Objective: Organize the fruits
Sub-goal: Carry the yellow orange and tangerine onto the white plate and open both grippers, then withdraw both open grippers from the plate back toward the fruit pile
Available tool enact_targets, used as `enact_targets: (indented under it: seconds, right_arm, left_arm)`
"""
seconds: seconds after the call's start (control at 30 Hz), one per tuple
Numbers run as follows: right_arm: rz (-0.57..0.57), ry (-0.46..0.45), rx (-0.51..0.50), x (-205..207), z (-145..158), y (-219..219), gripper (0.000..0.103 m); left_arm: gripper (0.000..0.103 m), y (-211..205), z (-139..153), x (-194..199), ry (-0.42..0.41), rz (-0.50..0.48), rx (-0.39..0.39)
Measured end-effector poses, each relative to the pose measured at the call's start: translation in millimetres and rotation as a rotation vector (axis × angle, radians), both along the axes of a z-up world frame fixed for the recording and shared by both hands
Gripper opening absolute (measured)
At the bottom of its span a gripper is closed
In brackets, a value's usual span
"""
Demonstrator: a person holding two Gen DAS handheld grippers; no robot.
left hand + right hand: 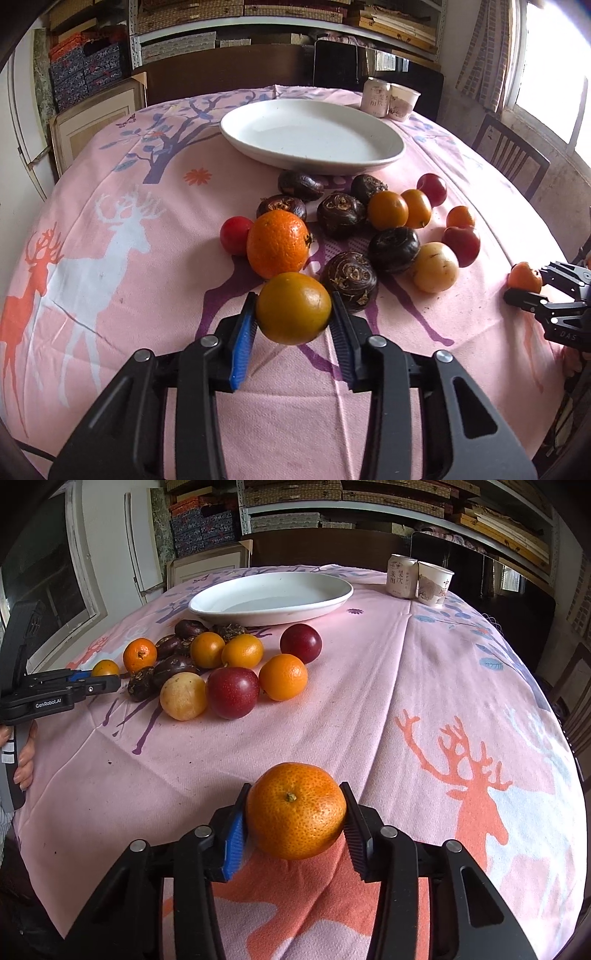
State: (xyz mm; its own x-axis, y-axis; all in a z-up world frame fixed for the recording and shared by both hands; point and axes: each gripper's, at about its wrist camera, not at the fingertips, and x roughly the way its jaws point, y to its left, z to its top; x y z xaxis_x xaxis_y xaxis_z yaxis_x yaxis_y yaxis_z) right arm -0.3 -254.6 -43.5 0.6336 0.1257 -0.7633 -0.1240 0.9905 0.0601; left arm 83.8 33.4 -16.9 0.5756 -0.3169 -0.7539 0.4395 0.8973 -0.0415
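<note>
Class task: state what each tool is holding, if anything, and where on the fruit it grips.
Left tool grips a smooth orange fruit by its sides. Right tool grips a tangerine by its sides.

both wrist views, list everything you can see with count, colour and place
plate: one, white, empty, far middle of the table
tablecloth: one, pink with deer and tree prints, covers the table
water chestnuts: six, dark brown, in the pile before the plate
mandarins: three, bright orange; two in the pile, one in the right claw
smooth orange-yellow fruits: three; two in the pile, one in the left claw
red fruits: three, dark red, around the pile
pale yellow fruit: one, near edge of the pile
can: one, cream, far right of the table
paper cup: one, white, beside the can
shelves: stacked boxes, behind the table
left claw: black, shut on a fruit
right claw: black, shut on a mandarin
</note>
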Motion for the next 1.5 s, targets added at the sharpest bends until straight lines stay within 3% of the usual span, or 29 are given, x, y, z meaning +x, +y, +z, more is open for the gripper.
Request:
enact_targets:
  seconds: [0.2, 0.37, 0.57, 0.7, 0.8, 0.93, 1.07, 1.13, 1.23, 1.3, 1.5]
  right_arm:
    - [-0.018, -0.015, 0.05, 0, 8, -8, 0.046]
    - [-0.018, -0.073, 0.049, 26, 44, -7, 0.046]
    - [-0.023, -0.146, 0.102, 101, 77, 6, 0.046]
    - [-0.048, -0.143, 0.16, 163, 73, 14, 0.046]
    - [-0.045, -0.115, 0.137, 197, 58, 23, 0.046]
    - [-0.044, -0.073, 0.137, 216, 39, 23, 0.047]
    - [-0.047, -0.079, 0.133, 214, 36, 23, 0.05]
    - [-0.049, -0.1, 0.142, 210, 39, 21, 0.052]
    - [-0.063, -0.144, 0.142, 201, 44, 16, 0.057]
    - [-0.08, -0.165, 0.141, 194, 46, 10, 0.059]
    - [-0.173, -0.232, 0.134, 161, 51, -11, 0.076]
  left_arm:
    - [0.038, -10, 28, -5, -0.062, -0.037, -0.043]
    - [0.038, -37, 52, 21, -0.096, -0.07, -0.072]
    - [0.038, -64, 54, 82, -0.068, -0.044, -0.12]
    - [0.038, -78, 40, 118, -0.037, -0.022, -0.102]
    - [0.038, -82, 25, 138, -0.01, -0.002, -0.078]
    - [0.065, -77, 14, 147, 0.0, 0.013, -0.068]
    - [0.076, -73, 16, 145, -0.018, 0.013, -0.077]
    - [0.091, -72, 18, 142, -0.034, 0.02, -0.073]
    - [0.094, -64, 22, 136, -0.068, 0.047, -0.067]
    - [0.096, -54, 28, 132, -0.077, 0.067, -0.099]
    - [0.098, -16, 39, 107, -0.123, 0.159, -0.175]
